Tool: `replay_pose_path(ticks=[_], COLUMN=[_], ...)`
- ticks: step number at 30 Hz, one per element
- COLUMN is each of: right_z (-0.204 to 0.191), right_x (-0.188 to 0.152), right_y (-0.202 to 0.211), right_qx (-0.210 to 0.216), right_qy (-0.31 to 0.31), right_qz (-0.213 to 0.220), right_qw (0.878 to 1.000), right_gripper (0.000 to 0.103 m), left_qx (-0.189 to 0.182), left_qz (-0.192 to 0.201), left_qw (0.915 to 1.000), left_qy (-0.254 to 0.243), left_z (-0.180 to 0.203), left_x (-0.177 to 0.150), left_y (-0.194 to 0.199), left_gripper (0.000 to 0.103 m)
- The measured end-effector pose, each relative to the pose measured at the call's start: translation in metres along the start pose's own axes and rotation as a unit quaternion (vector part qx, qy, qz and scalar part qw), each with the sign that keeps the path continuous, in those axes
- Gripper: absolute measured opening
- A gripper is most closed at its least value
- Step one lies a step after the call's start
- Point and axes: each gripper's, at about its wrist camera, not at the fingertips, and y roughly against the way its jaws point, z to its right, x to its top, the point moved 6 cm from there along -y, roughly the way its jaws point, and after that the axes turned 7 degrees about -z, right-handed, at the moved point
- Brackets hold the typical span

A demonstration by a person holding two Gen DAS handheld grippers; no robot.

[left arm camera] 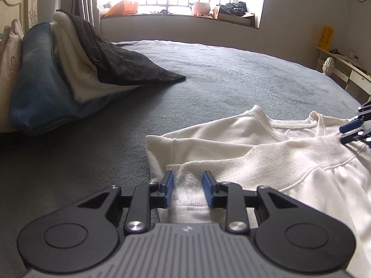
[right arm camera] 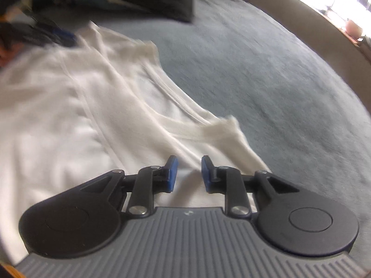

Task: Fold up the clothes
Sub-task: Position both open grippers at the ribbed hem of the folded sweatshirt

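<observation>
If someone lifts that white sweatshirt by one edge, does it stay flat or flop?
The white sweatshirt would probably flop: it already lies in soft folds and creases on the grey bedspread. Its thick knit and ribbed collar suggest some weight, so the loose part would likely hang and drag.

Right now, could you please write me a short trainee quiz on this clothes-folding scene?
1. True or false: the white sweatshirt lies on a grey bed cover.
2. What sits between the left gripper's jaws? A) a ribbed cuff B) a dark blanket C) nothing
3. Which side of the left wrist view shows the piled bedding?

Key:
1. True.
2. A; the pads are not visibly pressing it.
3. The left side.
</observation>
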Motion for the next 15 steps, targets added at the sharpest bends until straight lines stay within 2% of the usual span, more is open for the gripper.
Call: replay_pose_path(ticks=[2, 5, 7, 9, 11, 15], right_z=[0.028, 0.073, 0.09, 0.099, 0.095, 0.085], right_x=[-0.005, -0.028, -0.05, -0.073, -0.085, -0.09], right_y=[0.004, 0.031, 0.048, 0.056, 0.054, 0.039], right_qx=[-0.031, -0.041, -0.027, 0.019, 0.042, 0.026], right_qy=[-0.093, -0.244, -0.322, -0.379, -0.394, -0.374], right_qz=[0.012, 0.053, 0.073, 0.084, 0.077, 0.051], right_qw=[0.995, 0.967, 0.944, 0.921, 0.915, 0.926], right_gripper=[0.02, 0.022, 0.022, 0.022, 0.024, 0.026], left_qx=[0.002, -0.007, -0.016, -0.026, -0.035, -0.046], left_qz=[0.001, 0.002, 0.003, 0.004, 0.005, 0.007], left_qw=[1.0, 0.9997, 0.9993, 0.9986, 0.9977, 0.9961], left_qy=[0.005, 0.022, 0.034, 0.046, 0.058, 0.075], left_z=[-0.002, -0.005, -0.008, -0.011, -0.013, -0.017], left_x=[0.0, -0.001, -0.001, -0.001, -0.001, -0.002], left_y=[0.0, 0.001, 0.003, 0.003, 0.004, 0.009], left_gripper=[0.034, 0.035, 0.035, 0.034, 0.034, 0.035])
